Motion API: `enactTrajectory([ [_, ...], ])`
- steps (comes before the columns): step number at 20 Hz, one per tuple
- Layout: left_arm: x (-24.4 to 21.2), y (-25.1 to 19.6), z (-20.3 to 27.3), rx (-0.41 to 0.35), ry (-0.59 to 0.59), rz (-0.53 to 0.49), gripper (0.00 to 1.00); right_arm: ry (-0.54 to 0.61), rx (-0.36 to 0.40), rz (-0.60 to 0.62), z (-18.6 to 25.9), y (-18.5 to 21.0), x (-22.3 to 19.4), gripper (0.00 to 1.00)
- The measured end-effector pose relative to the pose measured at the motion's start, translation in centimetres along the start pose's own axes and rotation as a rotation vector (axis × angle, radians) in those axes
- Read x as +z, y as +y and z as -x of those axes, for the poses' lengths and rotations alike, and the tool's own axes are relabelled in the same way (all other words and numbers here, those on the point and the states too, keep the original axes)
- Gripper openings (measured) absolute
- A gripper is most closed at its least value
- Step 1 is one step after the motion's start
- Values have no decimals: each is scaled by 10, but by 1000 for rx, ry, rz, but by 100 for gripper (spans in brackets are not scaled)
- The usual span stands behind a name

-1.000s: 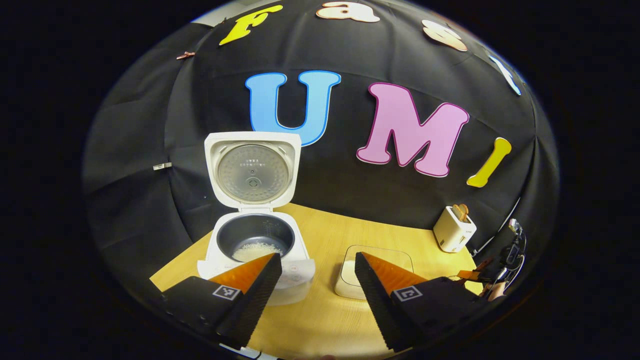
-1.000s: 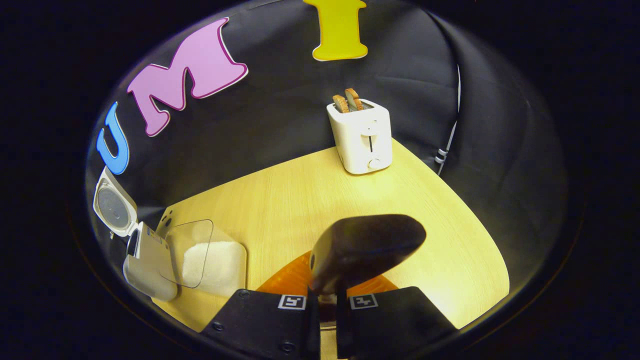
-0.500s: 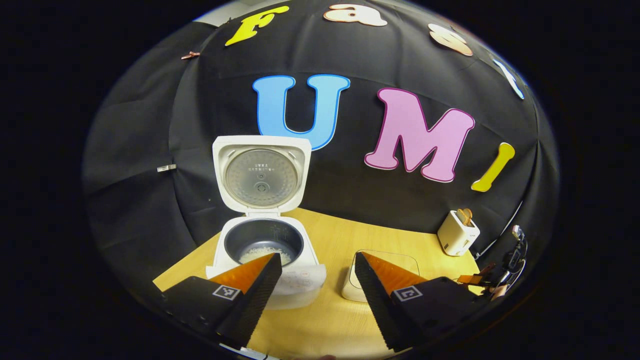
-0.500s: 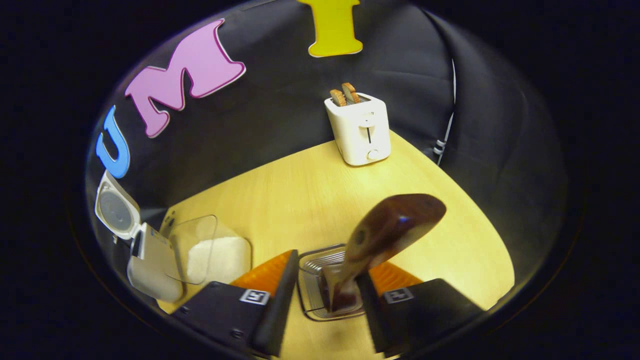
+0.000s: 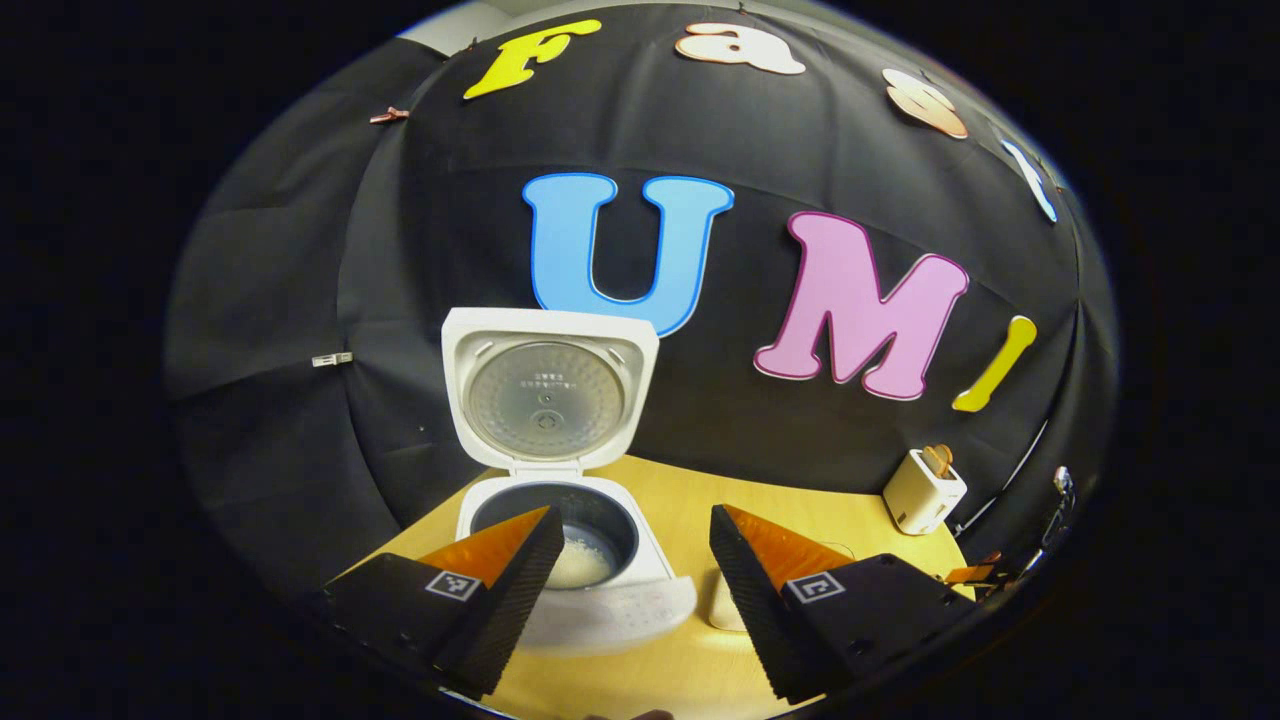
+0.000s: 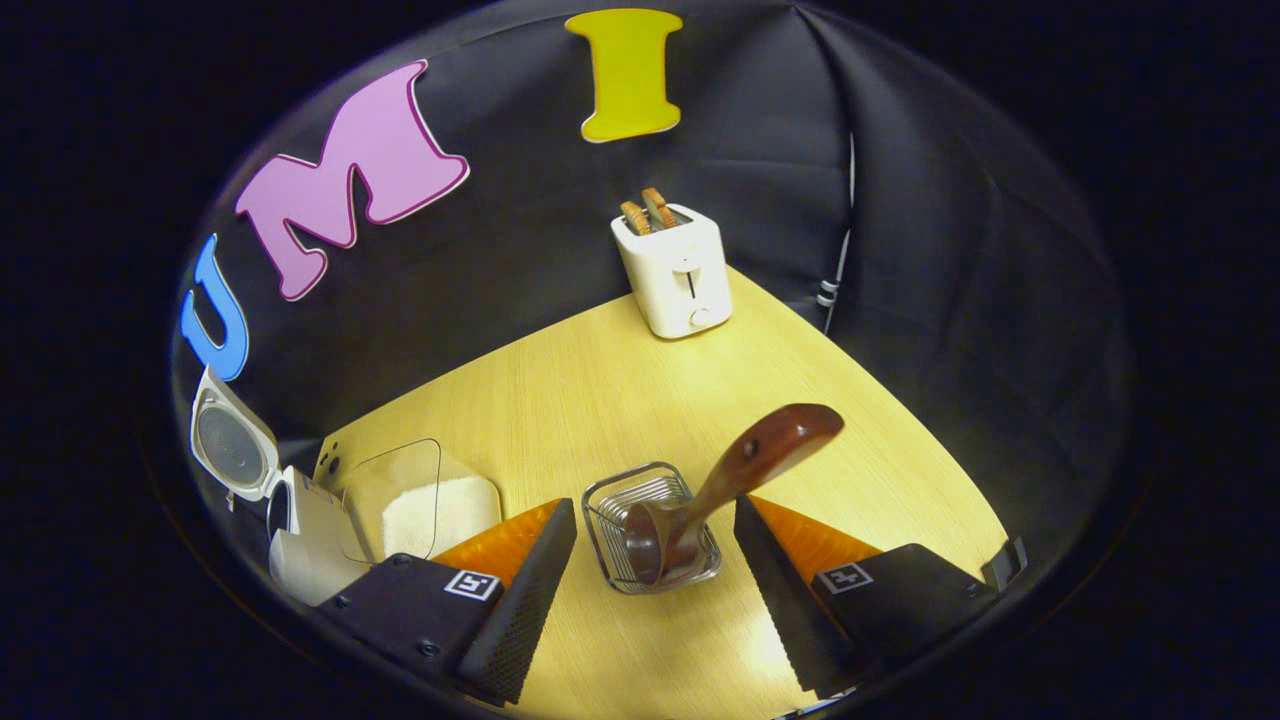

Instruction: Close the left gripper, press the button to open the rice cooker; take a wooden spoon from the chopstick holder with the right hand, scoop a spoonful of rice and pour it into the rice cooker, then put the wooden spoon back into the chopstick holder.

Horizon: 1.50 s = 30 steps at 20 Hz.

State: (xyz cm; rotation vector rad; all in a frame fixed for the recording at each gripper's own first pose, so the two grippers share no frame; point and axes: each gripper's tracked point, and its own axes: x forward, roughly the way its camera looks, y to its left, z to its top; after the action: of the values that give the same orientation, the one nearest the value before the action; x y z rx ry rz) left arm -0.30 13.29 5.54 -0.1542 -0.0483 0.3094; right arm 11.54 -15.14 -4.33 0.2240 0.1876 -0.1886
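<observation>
Table (image 6: 620,400): pale wood-grain top, lit, with the dark cloth wall close behind it on every visible side.

Rice cooker (image 5: 575,560): white, at the left of the table. Lid raised upright, dark inner pot showing a patch of white rice at the bottom. Seen again at the far left edge of the right gripper view (image 6: 290,530).

Rice box (image 6: 430,510): clear container of white rice, lid tipped up, just beside the cooker on its right.

Toaster (image 6: 672,270): white, at the back near the wall, two slices standing in its slots. No part in the task.

Left gripper (image 5: 630,560): fingers wide apart, holding nothing, hanging in front of the open cooker.

Right gripper (image 6: 650,545): fingers wide apart, touching nothing. The holder and spoon sit in the gap between them, just ahead of the tips.

Chopstick holder (image 6: 605,500): small wire basket standing on the table, well apart from the toaster.

Wooden spoon (image 6: 720,485): dark wood, bowl end down inside the holder, handle leaning up and away to the right, its long axis slanting toward the right-hand finger. It rests on the holder alone.

Status, judged: spoon is back in place and released; the right gripper is the nearer one and needs only to draw straight back, minding the slanted handle.
</observation>
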Motion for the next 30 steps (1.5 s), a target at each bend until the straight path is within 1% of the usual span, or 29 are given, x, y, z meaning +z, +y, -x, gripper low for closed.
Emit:
enactTrajectory([
  [3, 33, 31, -15, 25, -43, -26, 95, -31, -31, -14, 26, 1, -7, 99],
  [5, 53, 52, -26, 55, -55, -45, 95, -34, -43, -14, 41, 6, -15, 98],
  [10, 110, 87, -63, 75, -108, -36, 95, -40, -61, -16, 76, 24, -32, 99],
  [13, 139, 104, -95, 91, -127, -75, 95, -65, -44, -20, 95, 45, -32, 99],
  [16, 161, 108, -129, 75, -130, -88, 94, -106, -33, 18, 113, 69, -25, 99],
  [18, 175, 109, -150, 64, -136, -118, 94, -114, -19, 5, 121, 84, -26, 99],
  [20, 182, 110, -171, 53, -118, -146, 94, -113, -13, -25, 127, 93, -30, 99],
  [22, 177, 114, -188, 60, -71, -148, 94, -104, -4, -40, 129, 103, -36, 99],
  [24, 179, 113, -200, 55, -58, -146, 94, -108, -9, -26, 132, 107, -35, 98],
  [26, 172, 109, -213, 28, -13, -143, 94, -122, -5, -24, 135, 112, -31, 98],
  [29, 147, 107, -225, -9, 102, -54, 95, -137, 2, -20, 134, 119, -25, 98],
  [30, 146, 105, -224, -8, 101, -28, 95, -135, 10, -15, 133, 122, -24, 98],
])
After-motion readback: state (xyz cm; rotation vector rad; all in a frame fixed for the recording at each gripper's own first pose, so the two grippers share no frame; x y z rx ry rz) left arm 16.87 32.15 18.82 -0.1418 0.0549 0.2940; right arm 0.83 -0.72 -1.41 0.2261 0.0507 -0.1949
